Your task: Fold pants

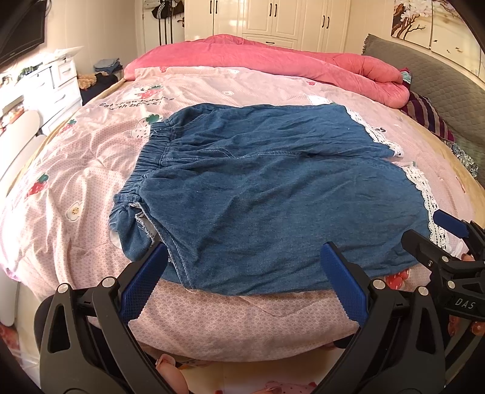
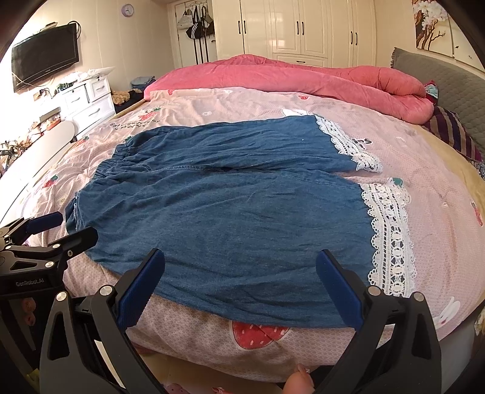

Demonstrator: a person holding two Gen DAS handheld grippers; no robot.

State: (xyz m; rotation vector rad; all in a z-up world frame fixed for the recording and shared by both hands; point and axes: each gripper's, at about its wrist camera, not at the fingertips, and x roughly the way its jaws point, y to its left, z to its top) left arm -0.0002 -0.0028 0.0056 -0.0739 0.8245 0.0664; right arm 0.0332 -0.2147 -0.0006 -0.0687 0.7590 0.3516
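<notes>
Still unfolded: blue denim pants with white lace cuffs [image 2: 230,218] flat on pink printed quilt [image 2: 424,169]. Left gripper [image 1: 244,282] jaws apart, right gripper [image 2: 239,288] likewise, both empty at 6 o'clock hem. Risk: pinching quilt along with denim, dragging everything.

Home bedroom: bed [image 2: 424,212] with quilt [image 2: 303,78], wardrobes [image 2: 297,27], drawers [image 2: 88,103], wall TV [image 2: 45,56].
</notes>
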